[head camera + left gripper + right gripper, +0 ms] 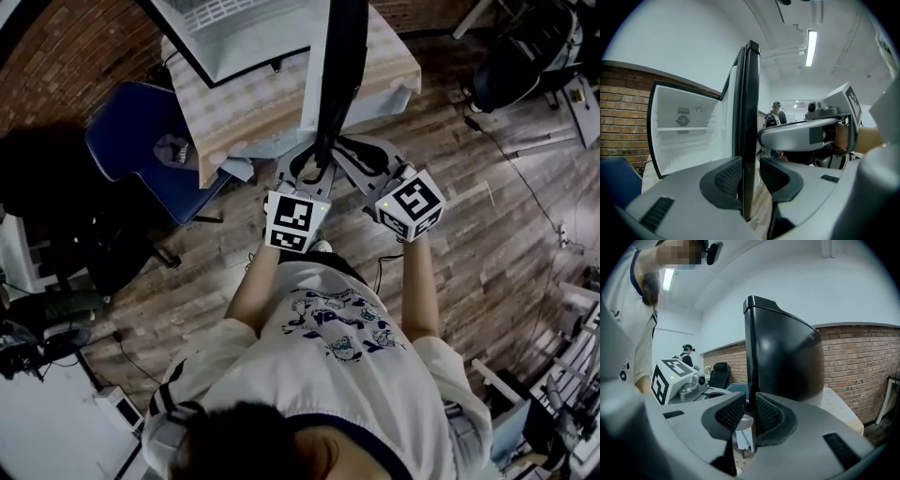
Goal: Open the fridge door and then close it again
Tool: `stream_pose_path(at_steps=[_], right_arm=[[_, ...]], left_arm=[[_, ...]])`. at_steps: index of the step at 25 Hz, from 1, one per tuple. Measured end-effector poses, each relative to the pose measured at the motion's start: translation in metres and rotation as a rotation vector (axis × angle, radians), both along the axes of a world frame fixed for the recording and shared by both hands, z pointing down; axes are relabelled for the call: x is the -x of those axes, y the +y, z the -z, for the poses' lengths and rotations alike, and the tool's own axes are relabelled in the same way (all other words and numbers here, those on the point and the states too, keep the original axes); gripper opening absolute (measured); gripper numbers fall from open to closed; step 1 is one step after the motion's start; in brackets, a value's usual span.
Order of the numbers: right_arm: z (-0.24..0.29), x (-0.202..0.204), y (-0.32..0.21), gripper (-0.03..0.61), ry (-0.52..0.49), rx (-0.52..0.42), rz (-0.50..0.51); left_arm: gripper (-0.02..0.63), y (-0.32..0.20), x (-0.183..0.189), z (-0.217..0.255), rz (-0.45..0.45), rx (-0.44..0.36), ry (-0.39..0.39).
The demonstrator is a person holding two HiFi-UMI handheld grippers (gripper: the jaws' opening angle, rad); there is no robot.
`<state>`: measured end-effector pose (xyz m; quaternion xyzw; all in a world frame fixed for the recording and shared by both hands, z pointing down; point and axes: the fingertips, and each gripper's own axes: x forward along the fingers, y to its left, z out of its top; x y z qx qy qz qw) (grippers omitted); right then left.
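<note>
The fridge [230,28] sits on the far worktop [262,103]. The fridge door [337,66] stands swung wide, edge-on toward the person. The right gripper [750,416] is clenched on the door's free edge, a pad on each face. The left gripper [750,178] straddles the same edge with one pad against it and the other just clear, so it is released.

The door looks stiff, fairly light and glossy, so pads may slip. The free edge, farthest from the hinge, seems the best hold. A hard swing could shift the small fridge on its cloth.
</note>
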<state>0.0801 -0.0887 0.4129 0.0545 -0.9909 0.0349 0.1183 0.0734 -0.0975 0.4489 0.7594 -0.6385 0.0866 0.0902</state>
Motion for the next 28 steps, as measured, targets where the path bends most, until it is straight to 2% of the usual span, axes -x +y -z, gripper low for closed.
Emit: stream_pose_path(at_steps=[11, 19, 28], right_arm=[[0.0, 0.112, 0.026, 0.078, 0.029, -0.041, 0.122], [-0.001, 0.182, 0.026, 0.078, 0.029, -0.03, 0.169], [-0.006, 0.241, 0.018, 0.078, 0.034, -0.01, 0.199]], left_arm=[[0.117, 0.014, 0.116, 0.0, 0.161, -0.001, 0.02], [0.129, 0.01, 0.186, -0.002, 0.179, -0.011, 0.01], [0.14, -0.004, 0.247, -0.002, 0.18, -0.013, 0.014]])
